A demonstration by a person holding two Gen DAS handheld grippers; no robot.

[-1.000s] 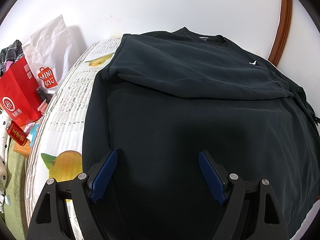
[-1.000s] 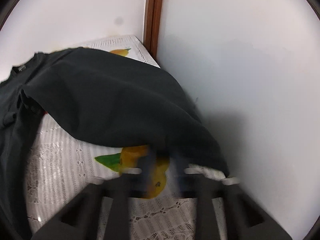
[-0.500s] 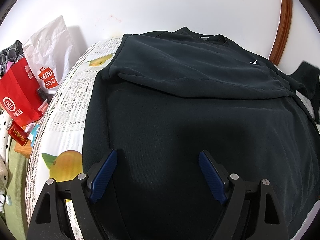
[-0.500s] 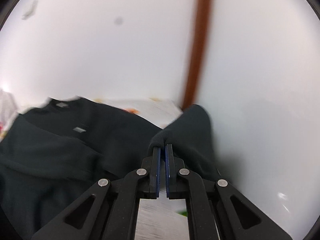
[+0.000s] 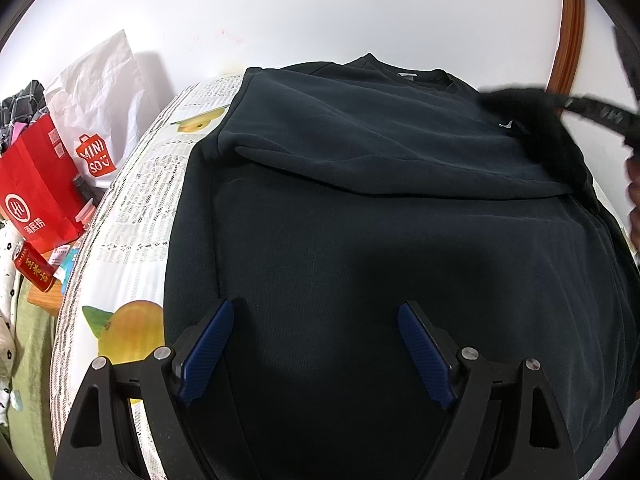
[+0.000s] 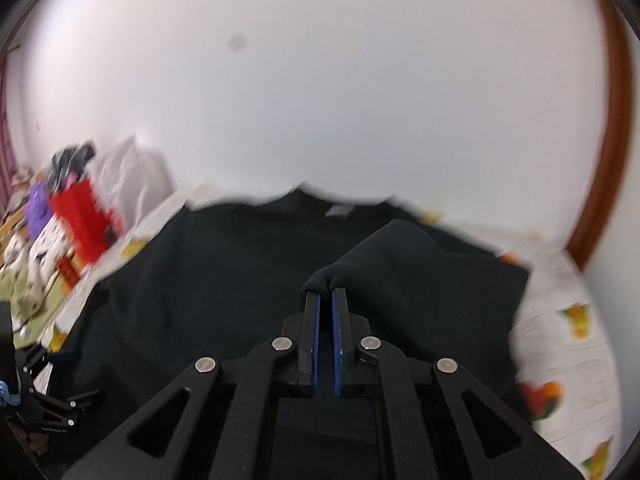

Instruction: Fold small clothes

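Observation:
A black sweatshirt (image 5: pixel 360 220) lies flat on the fruit-print cloth (image 5: pixel 132 208), collar towards the wall. One sleeve (image 5: pixel 380 152) is folded across its chest. My left gripper (image 5: pixel 315 306) hovers open over the hem, nothing between its blue pads. My right gripper (image 6: pixel 325 291) is pinched on the cuff of the other sleeve (image 6: pixel 400 248), lifted above the chest. Its jaws are just beginning to open with the cuff still between the pads. In the left wrist view the right gripper (image 5: pixel 576 104) appears blurred at the upper right, trailing that sleeve (image 5: pixel 540 128).
A red paper bag (image 5: pixel 36 192), a white shopping bag (image 5: pixel 100 92) and a red can (image 5: pixel 34 272) crowd the left side. A white wall stands behind, with a brown wooden frame (image 5: pixel 570 32) at the right. A hand (image 5: pixel 634 192) shows at the right edge.
My right gripper has swung from the table's right side up and over the sweatshirt, carrying the sleeve across towards the chest. My left gripper has stayed put, open.

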